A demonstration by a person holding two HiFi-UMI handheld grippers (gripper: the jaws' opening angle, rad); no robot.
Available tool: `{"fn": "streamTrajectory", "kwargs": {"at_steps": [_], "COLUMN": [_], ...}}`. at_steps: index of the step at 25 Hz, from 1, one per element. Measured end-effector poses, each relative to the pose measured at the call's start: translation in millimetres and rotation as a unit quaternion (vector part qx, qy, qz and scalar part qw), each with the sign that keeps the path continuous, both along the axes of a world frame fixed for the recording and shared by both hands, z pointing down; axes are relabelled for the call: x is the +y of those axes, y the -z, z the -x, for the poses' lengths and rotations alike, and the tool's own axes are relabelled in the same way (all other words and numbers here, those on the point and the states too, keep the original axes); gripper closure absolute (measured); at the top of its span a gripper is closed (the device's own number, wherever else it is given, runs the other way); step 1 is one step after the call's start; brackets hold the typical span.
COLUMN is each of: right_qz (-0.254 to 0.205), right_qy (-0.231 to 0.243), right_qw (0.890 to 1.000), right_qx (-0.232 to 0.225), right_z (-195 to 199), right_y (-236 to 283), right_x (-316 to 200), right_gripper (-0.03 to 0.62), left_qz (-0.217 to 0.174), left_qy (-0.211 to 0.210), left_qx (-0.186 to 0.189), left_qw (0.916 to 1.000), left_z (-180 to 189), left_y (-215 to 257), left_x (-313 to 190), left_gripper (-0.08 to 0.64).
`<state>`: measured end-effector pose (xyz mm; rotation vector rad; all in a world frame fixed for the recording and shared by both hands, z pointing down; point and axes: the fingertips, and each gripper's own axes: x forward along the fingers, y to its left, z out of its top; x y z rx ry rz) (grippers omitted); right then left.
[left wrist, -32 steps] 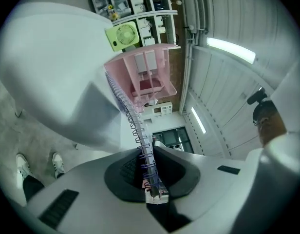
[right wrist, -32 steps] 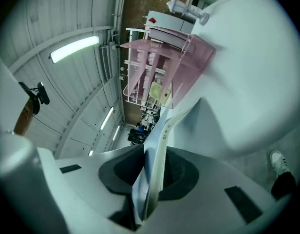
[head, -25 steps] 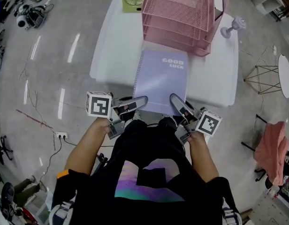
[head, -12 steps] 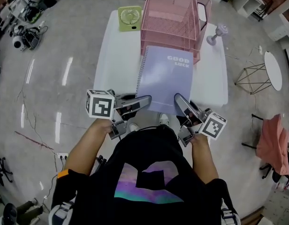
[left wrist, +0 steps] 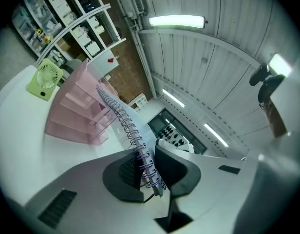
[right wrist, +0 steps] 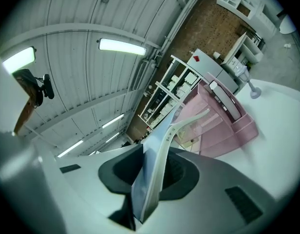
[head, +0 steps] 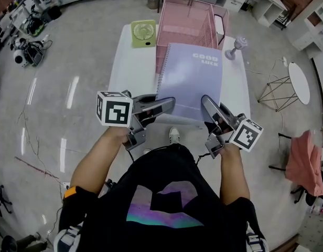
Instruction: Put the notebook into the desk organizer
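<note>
Notebook (head: 190, 80) hangs tilted above the white worktop (head: 132, 67), far edge near the pink desk organizer (head: 182, 20). Its near spiral corner is pinched in the left claw (head: 169, 105), whose jaws have just eased slightly wider; the right claw (head: 208, 105) clamps the near right corner.

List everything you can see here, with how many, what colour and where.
table: one, white, centre
desk organizer: one, pink mesh, back of table
fan: one, green, left of desk organizer
notebook: one, lilac, spiral-bound, held up in front of desk organizer
side table: one, white, round, floor at right
left gripper: one, grey, on notebook's spiral edge, jaws just been opening slightly
right gripper: one, grey, shut on notebook's other edge
</note>
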<state>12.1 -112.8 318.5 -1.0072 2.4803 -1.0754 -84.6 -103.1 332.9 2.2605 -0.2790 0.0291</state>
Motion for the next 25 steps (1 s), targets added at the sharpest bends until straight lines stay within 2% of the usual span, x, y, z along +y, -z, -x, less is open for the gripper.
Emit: {"fn": "streamTrajectory", "kwargs": {"at_steps": [8,12,15,20,25], "right_qz": [-0.035,-0.034,-0.019,0.052,0.07], "right_qy": [0.03,0.038,0.032,-0.014,-0.019], "right_qw": [0.999,0.999,0.999,0.998,0.997], "right_qx": [0.021,0.021,0.022,0.033,0.041], "right_z": [-15.3,-24.2,-28.4,-44.8,-42.6], "right_y": [39.7,54.5,60.2,47.2,45.1], "right_x": [-78.1,-123.1,-157.2,-202.2,-238.4], "right_gripper": [0.495,0.492,0.491,0.491,0.487], "left_qz": [-0.029,-0.042,-0.034,-0.023,-0.008], "left_qy": [0.044,0.062,0.078,0.089,0.109], "left_qx": [-0.031,-0.049,-0.058,-0.069,-0.089], "left_qw": [0.9981,0.9959,0.9947,0.9934,0.9899], "left_z": [-19.8,-32.5,-35.6,-40.1,-40.7], "left_y": [30.1,48.1,55.9,59.2,53.3], "left_x": [-77.3,-120.4,-153.2,-198.2,-235.6], "left_gripper": [0.472,0.462,0.455,0.454,0.439]}}
